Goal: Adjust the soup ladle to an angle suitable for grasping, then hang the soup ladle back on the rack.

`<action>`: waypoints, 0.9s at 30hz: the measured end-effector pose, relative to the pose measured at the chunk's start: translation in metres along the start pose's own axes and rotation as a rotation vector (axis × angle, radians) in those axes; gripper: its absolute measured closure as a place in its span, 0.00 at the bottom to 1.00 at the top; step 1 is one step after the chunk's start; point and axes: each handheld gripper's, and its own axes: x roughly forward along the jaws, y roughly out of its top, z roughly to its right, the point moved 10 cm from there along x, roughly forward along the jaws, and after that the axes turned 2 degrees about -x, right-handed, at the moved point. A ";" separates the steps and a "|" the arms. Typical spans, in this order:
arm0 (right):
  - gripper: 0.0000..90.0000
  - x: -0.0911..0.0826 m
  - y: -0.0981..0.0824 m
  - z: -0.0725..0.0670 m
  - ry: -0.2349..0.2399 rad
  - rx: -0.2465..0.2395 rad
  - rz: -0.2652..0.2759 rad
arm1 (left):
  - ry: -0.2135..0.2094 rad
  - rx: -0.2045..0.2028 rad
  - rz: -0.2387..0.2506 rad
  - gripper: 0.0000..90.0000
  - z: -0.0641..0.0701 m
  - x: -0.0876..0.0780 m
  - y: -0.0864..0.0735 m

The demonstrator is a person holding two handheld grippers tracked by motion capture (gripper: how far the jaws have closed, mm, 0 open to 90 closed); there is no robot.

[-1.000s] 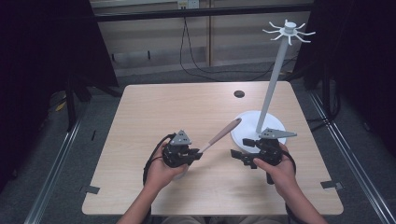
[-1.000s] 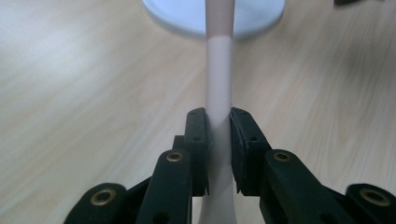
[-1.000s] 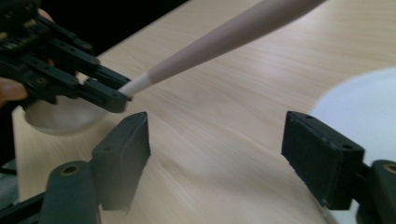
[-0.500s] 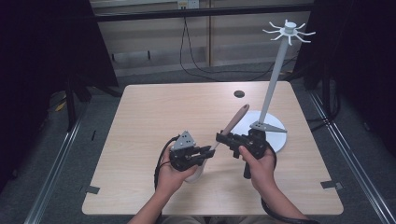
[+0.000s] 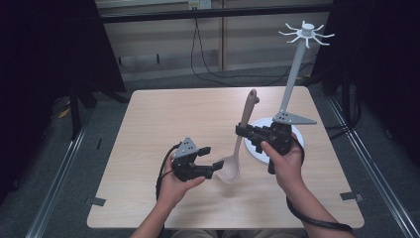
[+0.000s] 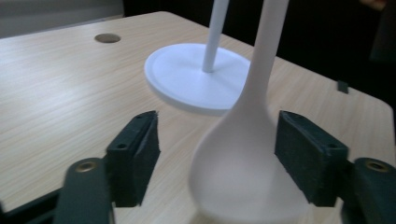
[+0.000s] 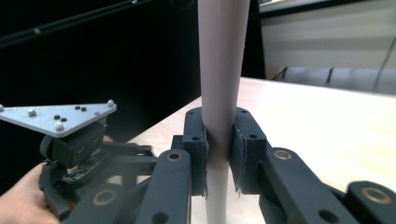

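A pale beige spoon (image 5: 242,131) stands nearly upright over the table's middle, bowl down. My right gripper (image 5: 243,133) is shut on its handle (image 7: 219,93) and has just been closing there. My left gripper (image 5: 214,168) sits low to the left. Its jaws have just been opening and now stand apart on either side of the spoon's bowl (image 6: 243,177). The left pad (image 6: 140,156) is clear of the bowl, and the right pad (image 6: 306,161) lies close beside it. In the right gripper view the left gripper (image 7: 79,140) shows at lower left.
A white stand (image 5: 292,74) with a ring of hooks on top rises from a round base (image 5: 297,144) just behind my right hand. The wooden table (image 5: 163,124) has a small hole (image 6: 107,38) near its far edge. Dark floor and metal rails surround it.
My right gripper moved left from the stand's base to the spoon handle, shut on it and lifted. The spoon swung from slanted to nearly upright. My left gripper's jaws opened off the bowl.
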 end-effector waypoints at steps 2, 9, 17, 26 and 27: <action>0.86 -0.002 0.007 0.003 -0.010 -0.026 -0.002 | 0.011 -0.005 -0.017 0.25 -0.003 0.001 -0.004; 0.86 -0.008 0.033 0.014 -0.047 -0.099 -0.020 | 0.037 -0.011 -0.065 0.16 -0.010 0.007 -0.018; 0.86 -0.018 0.063 0.027 -0.074 -0.143 -0.014 | 0.038 -0.005 -0.097 0.13 -0.012 0.011 -0.025; 0.86 -0.022 0.072 0.037 -0.079 -0.135 -0.010 | 0.043 0.001 -0.112 0.12 -0.014 0.012 -0.029; 0.86 -0.022 0.074 0.038 -0.083 -0.137 -0.012 | 0.044 0.002 -0.114 0.12 -0.014 0.012 -0.029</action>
